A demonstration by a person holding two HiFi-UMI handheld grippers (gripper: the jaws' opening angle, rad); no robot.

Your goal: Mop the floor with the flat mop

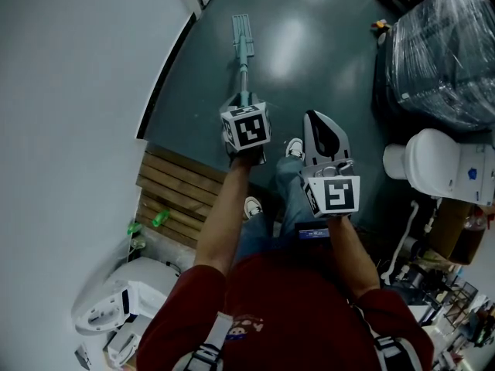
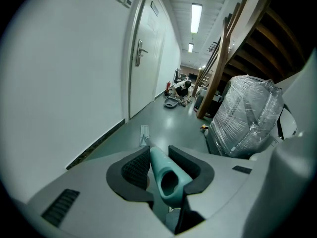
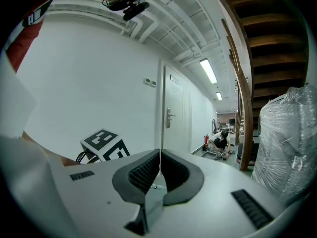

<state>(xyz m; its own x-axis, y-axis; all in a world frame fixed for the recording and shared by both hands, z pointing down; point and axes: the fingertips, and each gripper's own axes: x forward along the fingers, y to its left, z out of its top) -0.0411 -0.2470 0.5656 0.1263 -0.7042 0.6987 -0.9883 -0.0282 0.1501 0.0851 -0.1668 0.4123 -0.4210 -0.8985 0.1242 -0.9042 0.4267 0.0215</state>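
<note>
The flat mop's teal handle [image 2: 166, 175] lies between the pads of my left gripper [image 2: 162, 170], which is shut on it near its top end. In the head view the left gripper [image 1: 244, 103] is held out in front of the person and the pole [image 1: 243, 76] slopes down and away to the mop head [image 1: 242, 31], which lies flat on the dark green floor close to the white wall. From the left gripper, the mop head [image 2: 144, 131] shows small on the floor ahead. My right gripper [image 1: 314, 119] hovers to the right, apart from the mop. Its pads [image 3: 148, 170] meet with nothing between them.
A plastic-wrapped stack [image 1: 445, 52] and a white toilet [image 1: 433, 161] stand at the right. A wooden pallet [image 1: 182, 195] and a white machine [image 1: 116, 304] sit at the left by the wall. Down the corridor are a door [image 2: 143, 58], leaning timber [image 2: 223, 58] and a crouching person [image 2: 183, 89].
</note>
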